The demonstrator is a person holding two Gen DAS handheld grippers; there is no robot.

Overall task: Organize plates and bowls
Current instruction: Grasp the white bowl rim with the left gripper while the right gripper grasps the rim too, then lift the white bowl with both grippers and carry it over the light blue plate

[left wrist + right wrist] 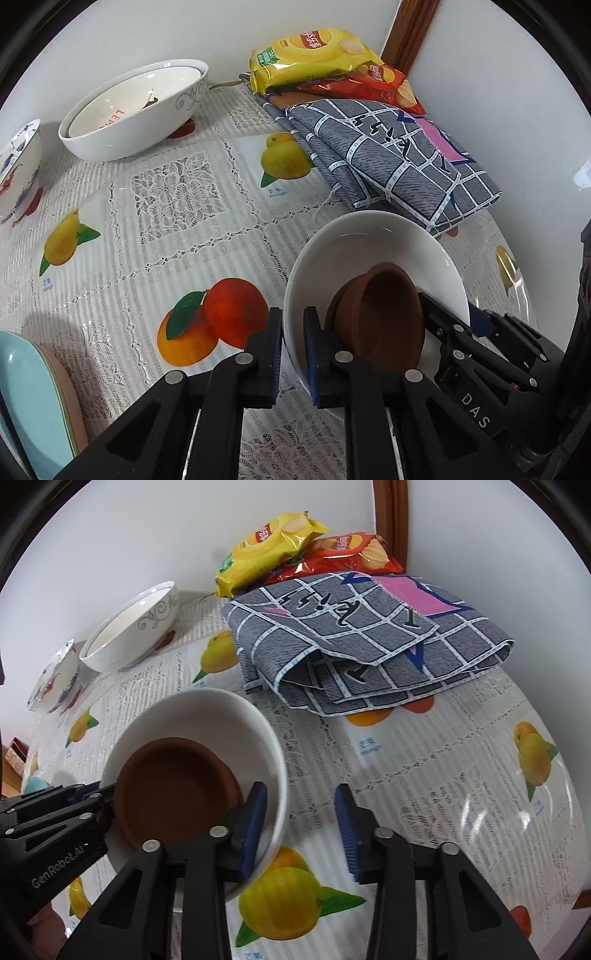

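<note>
Brown saucer (173,790) in white bowl (236,716); grey checked cloth (369,646).

Even, fairly bright indoor light is filling both views, and the white walls are reading clean without blowing out. Glare is streaking across the glossy cover of the bench (480,812) to the right of the right gripper's fingers (347,830), in pale curved arcs; a smaller sheen is showing at the far right of the left view. Soft shadows are pooling on the bench (55,325) left of the left gripper's fingers (275,343), and under the folded cloth (369,646) ahead. Fisheye distortion is bowing the bench edges, and a black ring is vignetting each frame. Focus is holding sharp centrally, softening slightly toward the rims.
</note>
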